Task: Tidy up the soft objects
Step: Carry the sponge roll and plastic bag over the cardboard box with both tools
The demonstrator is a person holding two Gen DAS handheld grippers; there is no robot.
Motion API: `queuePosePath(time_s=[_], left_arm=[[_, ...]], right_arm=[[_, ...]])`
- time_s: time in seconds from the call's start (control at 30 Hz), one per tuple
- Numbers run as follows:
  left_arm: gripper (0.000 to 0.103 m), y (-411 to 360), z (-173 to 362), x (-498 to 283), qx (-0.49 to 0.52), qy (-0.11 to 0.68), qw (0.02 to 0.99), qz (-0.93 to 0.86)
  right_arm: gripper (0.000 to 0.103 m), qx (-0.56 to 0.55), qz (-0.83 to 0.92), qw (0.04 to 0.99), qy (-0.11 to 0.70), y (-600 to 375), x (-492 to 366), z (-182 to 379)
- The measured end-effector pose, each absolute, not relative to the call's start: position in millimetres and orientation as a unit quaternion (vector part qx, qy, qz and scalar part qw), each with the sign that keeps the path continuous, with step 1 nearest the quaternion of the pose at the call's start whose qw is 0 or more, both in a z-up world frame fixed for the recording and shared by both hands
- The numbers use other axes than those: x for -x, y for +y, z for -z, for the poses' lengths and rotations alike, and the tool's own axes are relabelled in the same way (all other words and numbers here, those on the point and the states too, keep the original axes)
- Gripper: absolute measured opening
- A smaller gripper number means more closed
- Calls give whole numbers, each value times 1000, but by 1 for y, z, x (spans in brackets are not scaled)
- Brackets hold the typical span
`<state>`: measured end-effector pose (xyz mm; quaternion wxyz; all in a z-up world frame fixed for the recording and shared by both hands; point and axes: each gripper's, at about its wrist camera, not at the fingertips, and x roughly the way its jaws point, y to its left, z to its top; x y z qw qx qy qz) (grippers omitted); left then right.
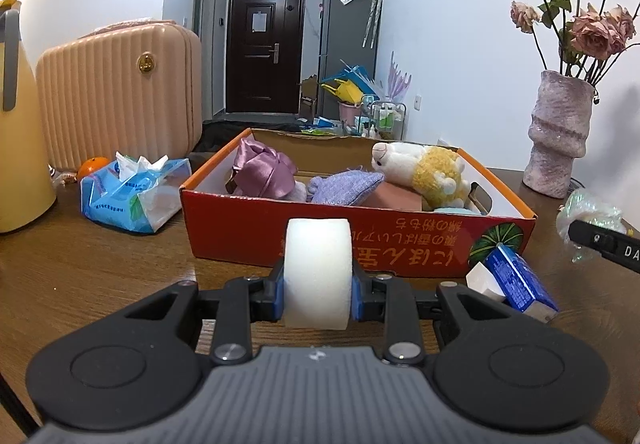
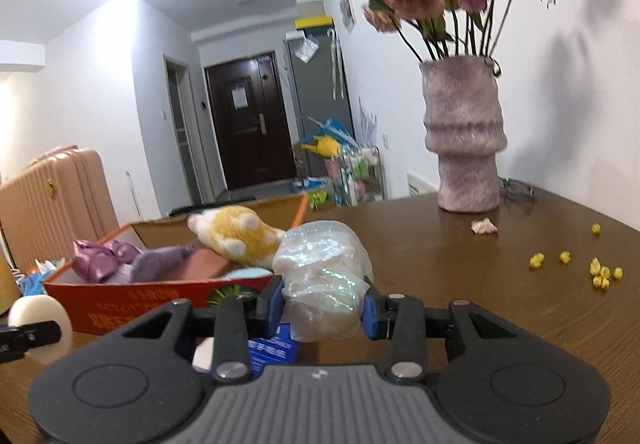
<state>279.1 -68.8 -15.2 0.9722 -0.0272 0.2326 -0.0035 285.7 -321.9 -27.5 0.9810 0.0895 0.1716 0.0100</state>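
Left hand-held gripper [image 1: 318, 290] clamps a white foam roll [image 1: 317, 272]; right hand-held gripper [image 2: 323, 310] pinches a crinkly wrapped bundle [image 2: 322, 276], probably soft. Carry both clear over the red box [image 1: 360, 240] rim before releasing.

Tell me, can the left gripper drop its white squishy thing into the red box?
Probably yes. The left gripper is shut on the white foam piece right in front of the red box. Nothing stands between them, but it must rise over the near wall first.
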Motion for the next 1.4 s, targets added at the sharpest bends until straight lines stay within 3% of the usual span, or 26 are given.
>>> queuePosePath(time_s=[0.43, 1.4], left_arm=[[30, -69, 5, -281, 31, 198, 980, 8], [30, -51, -5, -356, 53, 168, 984, -16]], right_arm=[[37, -91, -32, 987, 127, -289, -278, 20], [37, -73, -57, 989, 112, -225, -339, 21]])
